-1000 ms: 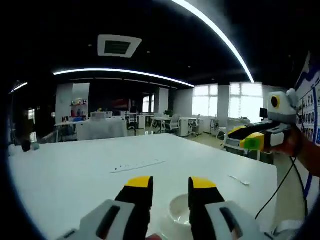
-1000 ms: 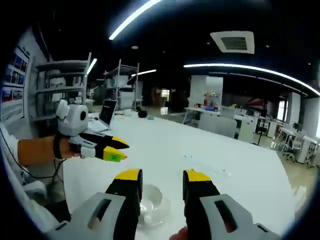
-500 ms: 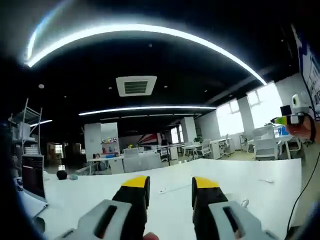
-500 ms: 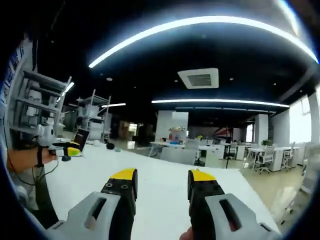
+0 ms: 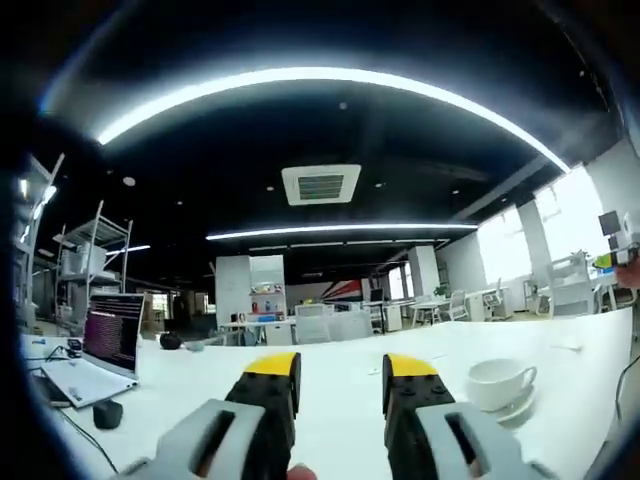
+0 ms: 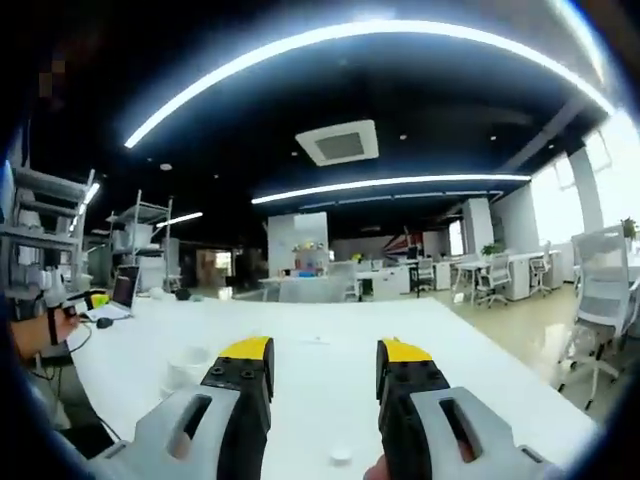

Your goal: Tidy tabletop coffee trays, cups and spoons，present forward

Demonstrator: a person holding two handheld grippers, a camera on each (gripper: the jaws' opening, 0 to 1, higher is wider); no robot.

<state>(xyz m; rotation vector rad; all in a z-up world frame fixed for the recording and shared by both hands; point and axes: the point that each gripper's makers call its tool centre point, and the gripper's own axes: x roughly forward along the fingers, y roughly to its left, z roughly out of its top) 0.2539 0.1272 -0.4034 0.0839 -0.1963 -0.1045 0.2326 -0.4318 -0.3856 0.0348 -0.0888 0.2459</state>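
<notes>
both grippers gape above table [image 5: 330,380]

cup [image 5: 499,381]: 1, right of the right finger | saucer [image 5: 515,409]: 1, under the cup | laptop [image 5: 108,335]: 1, far left of the left finger | mouse [image 5: 107,412]: 1, beside laptop

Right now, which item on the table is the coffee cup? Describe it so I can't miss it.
Start at the long white table. In the left gripper view, look just right of the left gripper, away from the open laptop at the far left. The white coffee cup stands upright on a white saucer, its handle to the right; nothing else there is a handled cup on a saucer.
</notes>
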